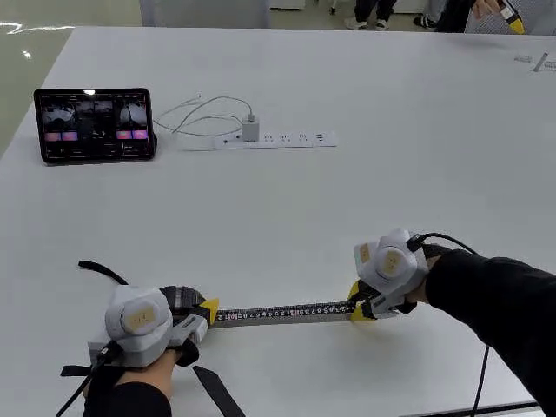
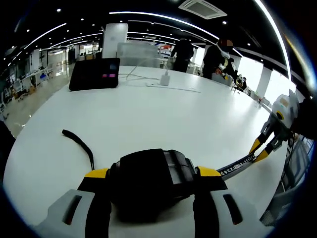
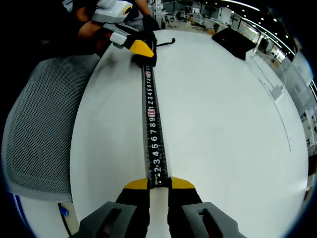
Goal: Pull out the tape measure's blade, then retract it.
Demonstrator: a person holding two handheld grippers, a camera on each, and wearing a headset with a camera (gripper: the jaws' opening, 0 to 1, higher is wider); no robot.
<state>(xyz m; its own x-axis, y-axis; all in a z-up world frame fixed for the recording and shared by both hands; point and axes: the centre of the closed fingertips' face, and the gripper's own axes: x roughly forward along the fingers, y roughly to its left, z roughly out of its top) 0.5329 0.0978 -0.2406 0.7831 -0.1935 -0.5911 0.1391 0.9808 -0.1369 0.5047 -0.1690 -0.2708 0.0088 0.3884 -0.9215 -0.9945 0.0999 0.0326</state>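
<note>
The tape measure's black case [image 1: 181, 303] is located at the near left of the white table [image 1: 365, 182], resting on the tabletop. It is clamped between the two yellow-tipped jaws of the left gripper [image 1: 201, 314], which are spread to the full width of the case and pressed against its two sides, as confirmed in the left gripper view. The blade [image 1: 282, 313] is drawn out of the case and runs to the right, low over the tabletop, as a straight band with its printed numbers facing up. The free end of the blade is pinched by the right gripper [image 1: 357, 306], whose jaws are nearly closed, with only the blade's end between the tips; in the right gripper view the lowest numbers lie just ahead of those tips. A black wrist strap [image 1: 102, 271] trails from the case across the table to the left. At the far left of the table a tablet [image 1: 94, 124] is propped with its screen lit, and a white power strip [image 1: 287, 139] with a charger [image 1: 250, 129] plugged in lies just beside it to the right. A grey mesh chair [image 3: 39, 134] is seen beside the table edge in the right gripper view.
</note>
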